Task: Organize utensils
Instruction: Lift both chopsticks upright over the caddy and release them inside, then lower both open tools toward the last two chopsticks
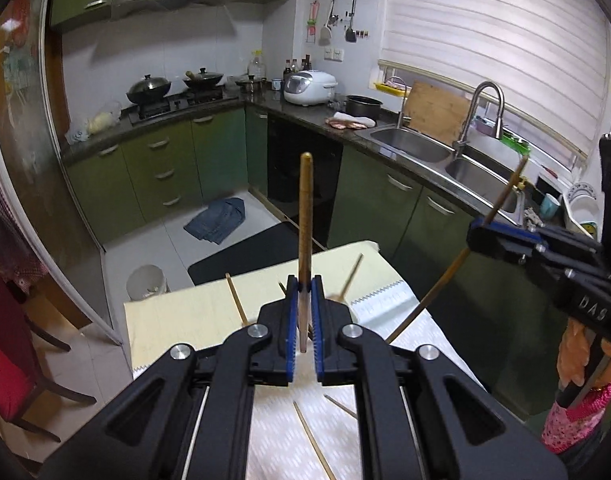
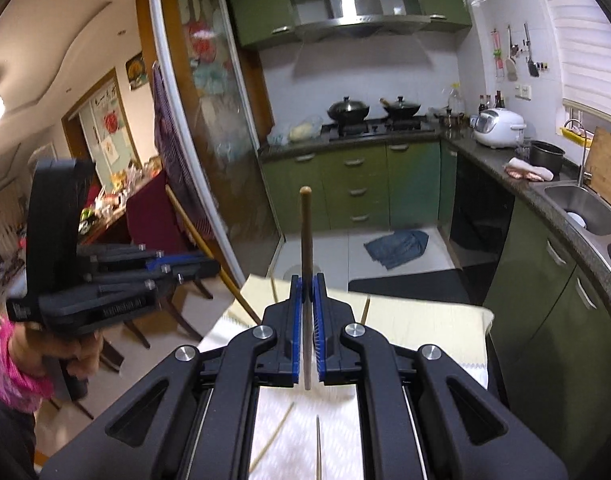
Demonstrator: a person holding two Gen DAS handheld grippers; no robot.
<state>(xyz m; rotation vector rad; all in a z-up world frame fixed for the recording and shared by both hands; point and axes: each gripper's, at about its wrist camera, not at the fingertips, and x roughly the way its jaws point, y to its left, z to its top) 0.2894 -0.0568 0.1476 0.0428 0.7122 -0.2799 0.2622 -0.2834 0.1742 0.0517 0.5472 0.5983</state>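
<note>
A green-cabinet kitchen (image 1: 209, 148) surrounds a table (image 1: 177, 312) covered by a pale yellow mat and a white cloth (image 1: 281, 432), with open floor beyond its far edge. The left gripper (image 1: 304, 288) is clamped on a wooden chopstick (image 1: 305, 216) that stands nearly upright, thick end up, above the table. The right gripper (image 2: 307, 294) likewise pinches a second chopstick (image 2: 306, 236), its long axis vertical. Only the left wrist view shows the sink (image 1: 409, 144) with its faucet in full and the right gripper from the side, its stick slanting. Only the right wrist view shows the dining room (image 2: 65, 120) and a hand (image 2: 71, 354) gripping the left tool. Loose chopsticks (image 1: 235, 298) lie scattered on the table.
</note>
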